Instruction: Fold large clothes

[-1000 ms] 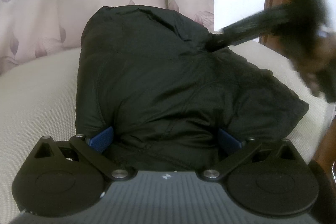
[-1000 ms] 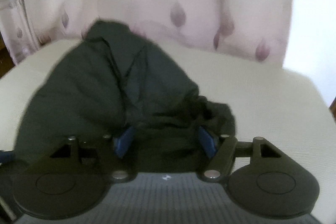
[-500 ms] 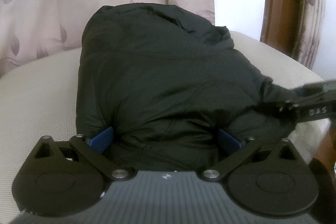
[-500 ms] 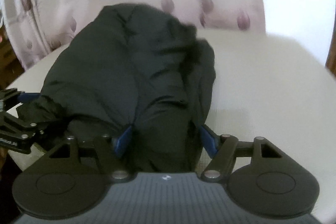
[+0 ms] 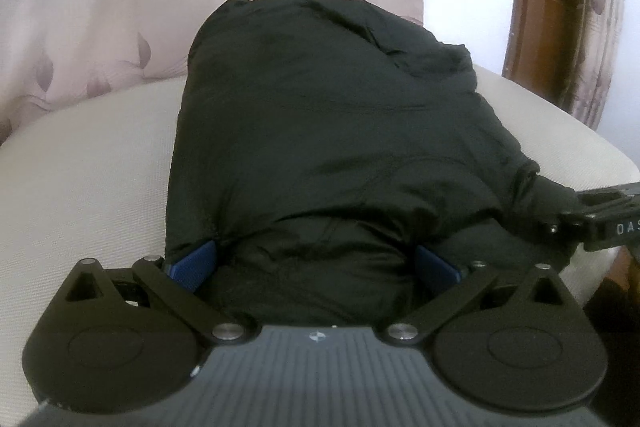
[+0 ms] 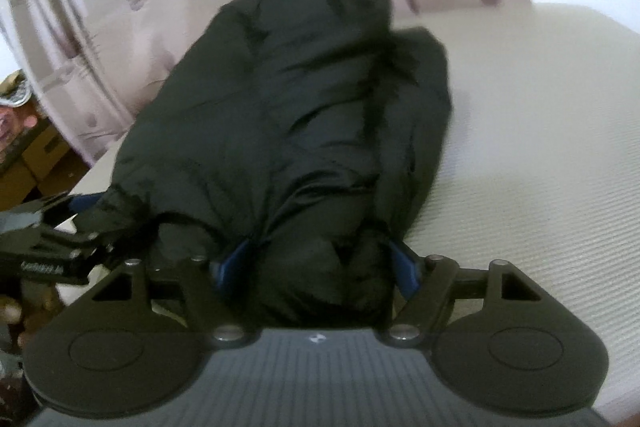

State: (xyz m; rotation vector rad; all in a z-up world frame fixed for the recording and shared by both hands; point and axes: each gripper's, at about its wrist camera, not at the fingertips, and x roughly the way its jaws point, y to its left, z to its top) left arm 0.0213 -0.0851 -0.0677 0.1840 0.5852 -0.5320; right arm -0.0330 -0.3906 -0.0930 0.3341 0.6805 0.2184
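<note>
A bulky black padded jacket (image 5: 320, 131) lies bunched on a cream cushioned surface (image 5: 88, 179). My left gripper (image 5: 316, 263) has its blue pads (image 5: 192, 263) on either side of a thick fold at the jacket's near edge. My right gripper (image 6: 320, 263) holds another thick fold of the same jacket (image 6: 288, 115) between its blue pads (image 6: 404, 263). The right gripper also shows at the right edge of the left wrist view (image 5: 600, 219). The left gripper shows at the left edge of the right wrist view (image 6: 52, 247). The fingertips are buried in fabric.
A pale curtain with a leaf print (image 5: 120, 7) hangs behind the cushion. A brown wooden door frame (image 5: 560, 7) stands at the back right. Cardboard boxes (image 6: 36, 155) sit on the floor beyond the cushion's left edge.
The right gripper swung down from the jacket's far right side to its near right edge, pulling that side over. The left gripper stayed where it was, still clamped on the near fold.
</note>
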